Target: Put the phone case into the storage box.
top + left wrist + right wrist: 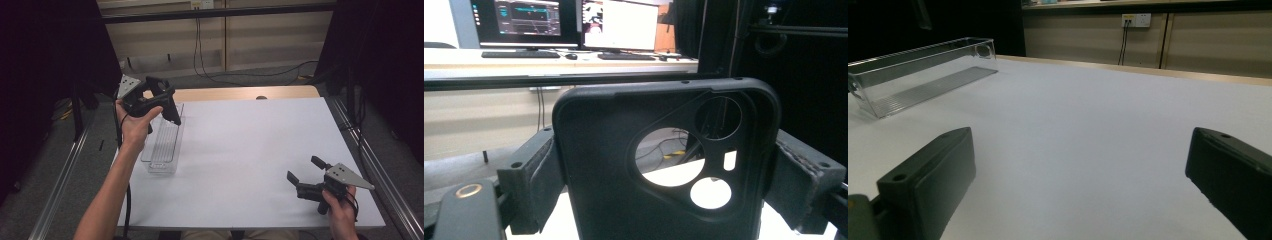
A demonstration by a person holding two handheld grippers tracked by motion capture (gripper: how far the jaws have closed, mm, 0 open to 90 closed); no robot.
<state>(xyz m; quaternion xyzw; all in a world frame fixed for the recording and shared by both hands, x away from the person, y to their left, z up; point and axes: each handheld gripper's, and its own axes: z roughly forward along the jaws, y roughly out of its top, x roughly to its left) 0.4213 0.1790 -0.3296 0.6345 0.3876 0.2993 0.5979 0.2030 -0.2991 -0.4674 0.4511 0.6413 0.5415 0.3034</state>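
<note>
Phone case (624,165): I see a black case pinched by its two side edges between my left jaws, standing upright in the left gripper view. It is matte, with rounded corners and a raised rim along the top. The camera corner has a large round hole, a second round hole above it to the right, a smaller round hole below, and a short slot beside them; the table and floor show through them.

Case location: in the high view the phone case (170,107) hangs off the left gripper (172,112), lifted above the far end of the clear bin (162,147), near the table's left edge.

Left fingers: clamped on the phone case, pads pressed against both of its sides.

Right gripper (306,170): I hold it low over the near right corner of the table (250,150); jaws spread wide apart, nothing between them, bare white top showing between them in the right gripper view.

Clear bin: long, narrow, transparent, ribbed floor, lying on the white top; I see it at the left in the right gripper view (923,75), well apart from my right jaws.

Writing: I can read none on the case or the bin. The monitors (569,22) behind the table show windows, but the text is too small to read.

Background: keyboards on a desk under the monitors; a wall socket (1135,20) with cables on the far wall.
</note>
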